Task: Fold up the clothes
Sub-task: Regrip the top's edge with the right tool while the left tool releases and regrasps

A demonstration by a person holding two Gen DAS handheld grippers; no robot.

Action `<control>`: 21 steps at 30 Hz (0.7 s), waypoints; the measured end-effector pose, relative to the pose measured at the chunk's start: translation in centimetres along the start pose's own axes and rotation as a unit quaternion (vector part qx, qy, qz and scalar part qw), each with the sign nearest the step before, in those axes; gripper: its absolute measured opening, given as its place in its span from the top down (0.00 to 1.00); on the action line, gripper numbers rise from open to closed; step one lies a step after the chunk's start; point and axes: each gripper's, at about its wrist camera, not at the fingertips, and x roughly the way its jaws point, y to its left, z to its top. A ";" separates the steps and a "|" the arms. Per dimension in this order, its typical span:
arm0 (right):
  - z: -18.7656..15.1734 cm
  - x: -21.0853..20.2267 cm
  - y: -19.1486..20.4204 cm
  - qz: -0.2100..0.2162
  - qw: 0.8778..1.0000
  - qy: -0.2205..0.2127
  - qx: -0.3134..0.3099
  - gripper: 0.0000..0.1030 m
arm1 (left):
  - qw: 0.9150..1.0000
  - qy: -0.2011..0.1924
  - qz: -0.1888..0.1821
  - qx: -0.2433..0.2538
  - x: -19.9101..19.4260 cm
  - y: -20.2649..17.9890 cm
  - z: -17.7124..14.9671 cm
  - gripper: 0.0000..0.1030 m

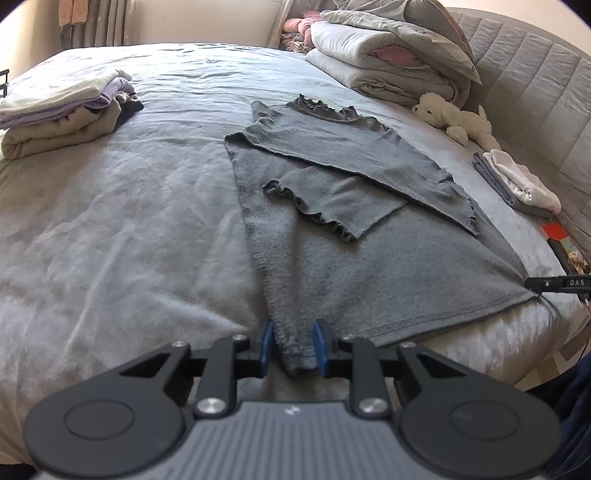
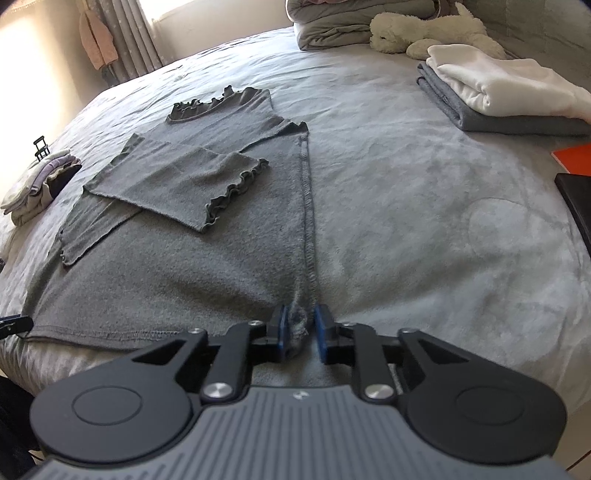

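Your left gripper (image 1: 293,349) has its jaws pinching the near left corner of the grey top's (image 1: 332,258) hem, the fabric bunched between the blue pads. Your right gripper (image 2: 301,334) does the same at the near right corner, its jaws clamped on a gathered wad of the hem beside the side seam. The grey top lies flat on the bed (image 1: 110,221), neck away from you, with both ruffle-cuffed sleeves folded inward across the chest, one lying over the other. From the left wrist view the tip of your right gripper shows at the far right edge, touching that hem corner. Out beyond the top, a stack of folded clothes (image 1: 62,110) sits to the left on the bed, well apart from it. To the right a small folded pile (image 2: 498,96), white over grey, rests near a white plush dog (image 2: 424,29). Rolled grey bedding (image 1: 388,62) is heaped at the head of the bed.
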 end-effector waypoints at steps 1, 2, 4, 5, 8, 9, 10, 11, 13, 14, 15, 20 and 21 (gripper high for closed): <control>0.0 0.0 0.1 0.000 1.000 -0.002 -0.002 0.91 | 1.000 0.000 0.001 0.000 0.0 0.0 0.0 0.90; 0.0 -0.1 0.2 0.000 1.000 -0.004 -0.004 0.93 | 1.000 -0.001 0.001 -0.001 -0.1 0.1 0.1 0.91; 0.1 -0.3 0.3 0.000 1.000 -0.011 -0.006 0.93 | 1.000 -0.004 -0.003 -0.006 -0.3 0.2 0.1 0.92; 0.1 -0.4 0.3 0.000 1.000 -0.016 -0.005 0.93 | 1.000 -0.006 -0.003 -0.008 -0.3 0.3 0.2 0.92; 0.4 -1.1 0.3 0.007 0.999 -0.042 0.002 0.93 | 1.000 -0.014 -0.004 -0.013 -0.6 0.4 0.3 0.93; 0.5 -1.3 0.3 0.009 0.999 -0.049 0.006 0.93 | 1.000 -0.017 -0.003 -0.014 -0.8 0.4 0.4 0.93; 0.6 -1.5 0.2 0.011 0.998 -0.054 0.008 0.93 | 1.000 -0.020 -0.003 -0.016 -0.9 0.4 0.5 0.93; 0.7 -1.6 0.2 0.012 0.998 -0.059 0.011 0.93 | 1.000 -0.022 -0.002 -0.019 -0.9 0.5 0.6 0.93; 1.0 -1.8 0.2 0.018 0.997 -0.069 0.017 0.94 | 0.999 -0.027 -0.002 -0.023 -1.1 0.4 1.2 0.93; 1.2 -2.0 0.1 0.023 0.997 -0.075 0.021 0.94 | 0.999 -0.030 -0.001 -0.025 -1.2 0.4 1.5 0.93; 1.4 -2.1 0.1 0.027 0.996 -0.080 0.024 0.94 | 0.999 -0.033 -0.002 -0.026 -1.3 0.4 1.9 0.93; 3.8 -2.0 -0.1 0.044 0.993 -0.097 0.044 0.94 | 0.999 -0.036 0.006 -0.027 -0.8 0.5 5.1 0.93; 4.4 -1.9 -0.2 0.046 0.993 -0.100 0.048 0.94 | 0.999 -0.030 0.007 -0.030 -0.4 0.6 5.9 0.93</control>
